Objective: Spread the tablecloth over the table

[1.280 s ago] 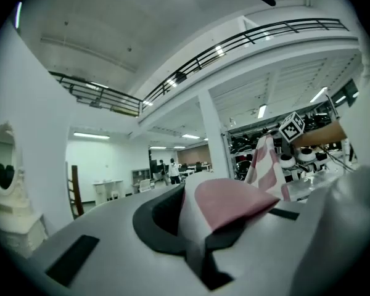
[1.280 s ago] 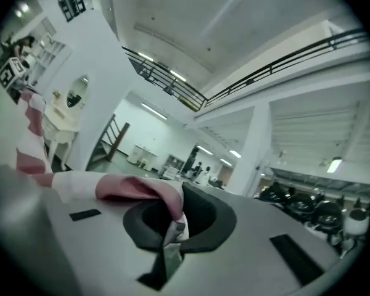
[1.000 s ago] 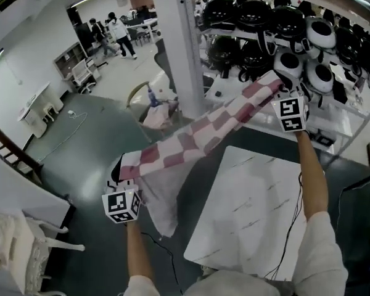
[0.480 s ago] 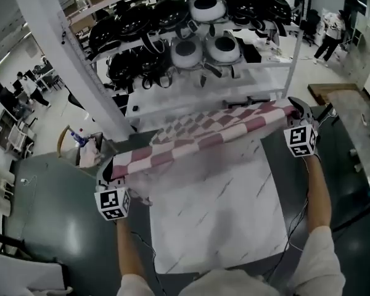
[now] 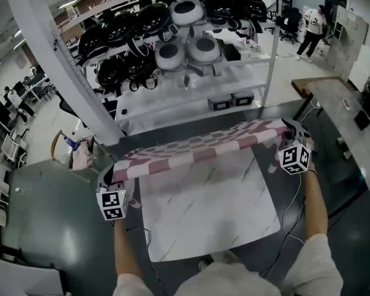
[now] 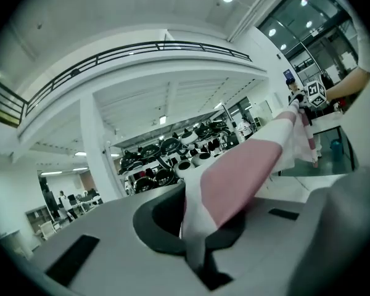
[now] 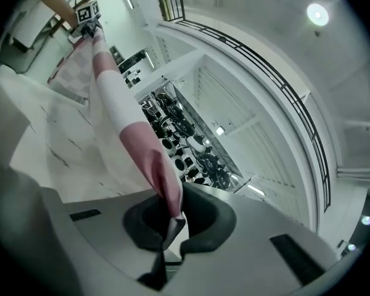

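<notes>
Tension holds the cloth in a bunched, checked band between the two grippers, above the far edge of the table. The left gripper is clamped tight on one end, just off the table's left side. The right gripper bites the other end by the far right corner. The band's long axis runs side to side across the table, with the left end nearer the person. Most of the marble top lies bare between band and person, so I judge the cloth must come toward the body, both ends together.
</notes>
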{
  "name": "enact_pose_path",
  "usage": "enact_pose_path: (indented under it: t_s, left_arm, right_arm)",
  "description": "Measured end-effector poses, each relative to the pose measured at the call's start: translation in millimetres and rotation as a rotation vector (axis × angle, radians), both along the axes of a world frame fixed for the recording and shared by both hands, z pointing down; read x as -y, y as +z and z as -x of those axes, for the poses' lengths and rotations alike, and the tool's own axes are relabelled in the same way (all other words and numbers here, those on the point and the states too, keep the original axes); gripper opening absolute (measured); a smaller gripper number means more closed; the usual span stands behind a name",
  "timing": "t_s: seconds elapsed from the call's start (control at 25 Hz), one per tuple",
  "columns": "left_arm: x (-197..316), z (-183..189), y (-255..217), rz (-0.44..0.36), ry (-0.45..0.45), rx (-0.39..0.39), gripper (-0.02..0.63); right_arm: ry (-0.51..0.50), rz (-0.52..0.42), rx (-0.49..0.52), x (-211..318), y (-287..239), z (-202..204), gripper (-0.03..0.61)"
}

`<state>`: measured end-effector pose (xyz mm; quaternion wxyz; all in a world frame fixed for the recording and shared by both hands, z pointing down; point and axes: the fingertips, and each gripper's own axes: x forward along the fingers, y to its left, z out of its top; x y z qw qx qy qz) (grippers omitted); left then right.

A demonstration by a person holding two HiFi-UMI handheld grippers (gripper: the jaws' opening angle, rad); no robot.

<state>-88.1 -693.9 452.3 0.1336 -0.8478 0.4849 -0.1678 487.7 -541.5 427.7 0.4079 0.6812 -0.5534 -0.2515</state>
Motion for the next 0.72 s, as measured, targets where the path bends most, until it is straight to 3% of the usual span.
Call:
enact_pose_path:
  t_s: [0.24,0.72]
  left_arm:
    - [-89,40,-7,-0.05,0.015,-0.007,0.028]
    - [-229,95,57,0.067,0.011,-0.023,0.029]
  right_arm:
    - [0.04,-0.016,0.044,-96,8,40,0.014]
    - [0.088,0.042,0.188,-250,75,96,0.014]
